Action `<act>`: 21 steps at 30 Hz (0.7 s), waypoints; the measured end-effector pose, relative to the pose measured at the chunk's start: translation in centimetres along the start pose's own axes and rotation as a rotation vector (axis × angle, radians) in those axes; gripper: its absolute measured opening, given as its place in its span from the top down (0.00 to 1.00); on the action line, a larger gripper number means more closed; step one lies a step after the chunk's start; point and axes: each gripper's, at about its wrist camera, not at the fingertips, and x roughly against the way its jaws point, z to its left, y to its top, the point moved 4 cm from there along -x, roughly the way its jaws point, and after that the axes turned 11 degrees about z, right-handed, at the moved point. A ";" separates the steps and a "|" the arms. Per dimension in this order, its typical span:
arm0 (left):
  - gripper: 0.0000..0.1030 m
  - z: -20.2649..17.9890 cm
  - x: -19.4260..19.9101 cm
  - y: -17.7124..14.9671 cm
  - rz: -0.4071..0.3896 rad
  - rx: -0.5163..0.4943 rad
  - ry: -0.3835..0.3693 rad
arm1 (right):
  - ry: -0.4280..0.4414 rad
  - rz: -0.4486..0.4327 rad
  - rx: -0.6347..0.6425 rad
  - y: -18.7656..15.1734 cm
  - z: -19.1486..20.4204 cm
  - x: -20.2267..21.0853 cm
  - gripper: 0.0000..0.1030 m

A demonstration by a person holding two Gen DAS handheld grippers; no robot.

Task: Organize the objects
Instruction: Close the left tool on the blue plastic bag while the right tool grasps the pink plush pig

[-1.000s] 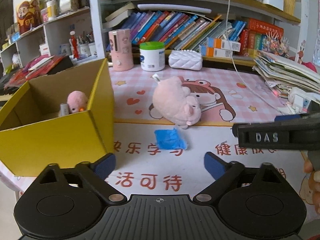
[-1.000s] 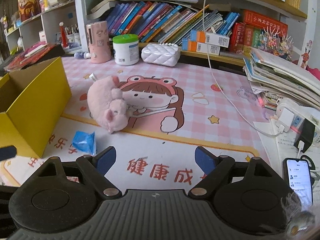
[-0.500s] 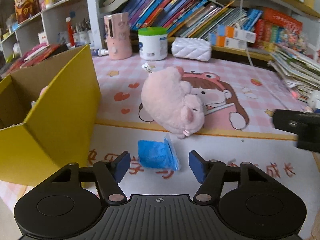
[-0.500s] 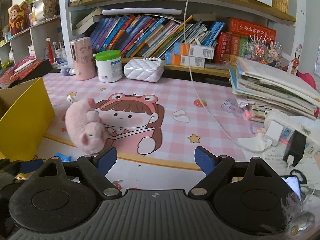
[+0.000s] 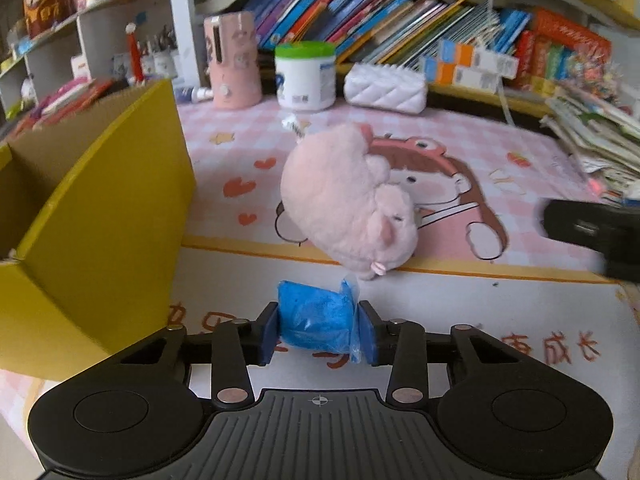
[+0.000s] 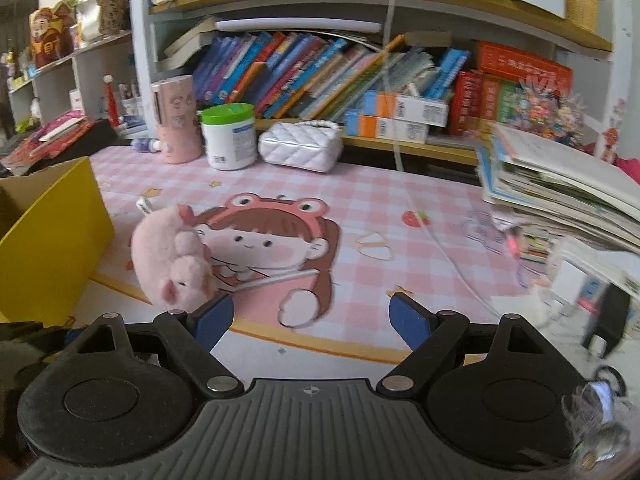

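Left claw (image 5: 318,330) pinches a crinkly blue packet (image 5: 316,318); right claw (image 6: 311,318) gapes wide, empty.

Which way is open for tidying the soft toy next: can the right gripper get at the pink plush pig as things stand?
Probably yes. The right gripper is open and empty, and the pink plush pig lies on the mat just ahead to its left, nothing between them.

We see our left gripper (image 5: 319,333) and right gripper (image 6: 311,316) built alike: black ribbed bodies; round side discs; silver screws; blue-padded fingers (image 6: 408,318).
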 end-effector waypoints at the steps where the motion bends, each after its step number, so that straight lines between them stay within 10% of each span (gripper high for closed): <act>1: 0.63 0.1 0.5 -0.2 -0.007 -0.005 -0.007 | 0.013 -0.004 0.008 0.2 0.3 -0.3 0.17; 21: 0.63 5.0 6.6 -5.4 -0.012 0.081 0.047 | 0.144 0.146 0.321 4.2 11.4 -12.7 0.19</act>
